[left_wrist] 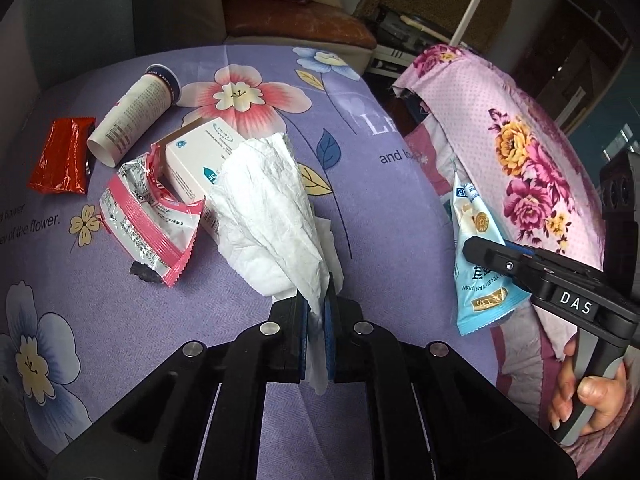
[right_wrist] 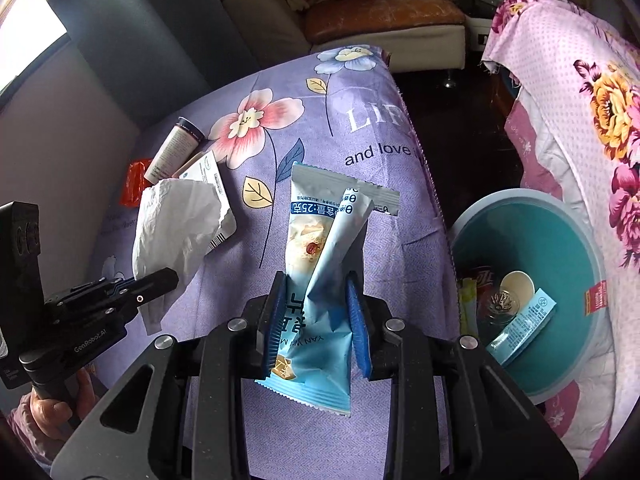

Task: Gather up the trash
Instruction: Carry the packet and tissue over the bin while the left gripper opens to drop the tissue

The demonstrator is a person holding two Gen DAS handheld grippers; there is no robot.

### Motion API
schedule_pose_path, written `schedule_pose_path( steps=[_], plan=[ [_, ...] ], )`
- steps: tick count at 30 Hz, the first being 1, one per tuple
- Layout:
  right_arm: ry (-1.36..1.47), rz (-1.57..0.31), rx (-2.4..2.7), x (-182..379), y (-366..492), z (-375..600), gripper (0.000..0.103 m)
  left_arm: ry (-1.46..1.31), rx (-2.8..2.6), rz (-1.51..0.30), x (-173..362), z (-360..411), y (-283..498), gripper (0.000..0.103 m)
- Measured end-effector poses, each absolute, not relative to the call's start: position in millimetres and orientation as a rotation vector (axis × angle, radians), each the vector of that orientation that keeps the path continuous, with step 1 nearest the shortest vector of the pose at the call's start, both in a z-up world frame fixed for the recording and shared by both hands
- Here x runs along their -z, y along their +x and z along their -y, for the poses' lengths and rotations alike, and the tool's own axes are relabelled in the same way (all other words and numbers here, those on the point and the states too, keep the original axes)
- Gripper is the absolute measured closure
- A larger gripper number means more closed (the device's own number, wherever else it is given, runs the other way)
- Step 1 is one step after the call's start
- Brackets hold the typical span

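My left gripper (left_wrist: 318, 312) is shut on a crumpled white tissue (left_wrist: 272, 208) and holds it above the purple flowered cloth (left_wrist: 224, 320). My right gripper (right_wrist: 316, 320) is shut on a light blue snack wrapper (right_wrist: 320, 248), held above the cloth; the wrapper also shows in the left wrist view (left_wrist: 476, 256). On the cloth lie a white tube (left_wrist: 132, 116), a red wrapper (left_wrist: 64, 156), a pink and silver wrapper (left_wrist: 152, 220) and a white box (left_wrist: 196, 160). A teal bin (right_wrist: 568, 248) to the right holds several pieces of trash.
The bin stands below the table's right edge (right_wrist: 432, 200), beside a pink flowered cloth (right_wrist: 580, 92). A sofa with a brown cushion (right_wrist: 380, 16) stands behind the table. The left gripper and tissue show at the left of the right wrist view (right_wrist: 176, 232).
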State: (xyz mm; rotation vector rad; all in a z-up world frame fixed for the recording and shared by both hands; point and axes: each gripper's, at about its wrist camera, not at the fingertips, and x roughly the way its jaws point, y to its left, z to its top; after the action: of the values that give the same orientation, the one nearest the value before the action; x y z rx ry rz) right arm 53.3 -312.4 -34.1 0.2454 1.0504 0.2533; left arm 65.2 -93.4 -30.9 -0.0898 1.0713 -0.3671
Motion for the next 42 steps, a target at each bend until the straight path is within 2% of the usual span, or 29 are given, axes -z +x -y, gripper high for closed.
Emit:
schedule_pose_path(
  steps=[17, 29, 42],
  plan=[
    [0.341, -0.95, -0.152, 16, 33, 382, 0.075, 0.043, 0.519, -1.016, -3, 178, 69, 0.096],
    [0.408, -0.907, -0.001, 14, -1, 469, 0.075, 0.174, 0.676, -1.017, -1, 284, 57, 0.096],
    [0.468, -0.904, 0.071, 27, -20, 519, 0.075, 0.232, 0.743, -1.064, 13, 342, 51, 0.096]
  ],
)
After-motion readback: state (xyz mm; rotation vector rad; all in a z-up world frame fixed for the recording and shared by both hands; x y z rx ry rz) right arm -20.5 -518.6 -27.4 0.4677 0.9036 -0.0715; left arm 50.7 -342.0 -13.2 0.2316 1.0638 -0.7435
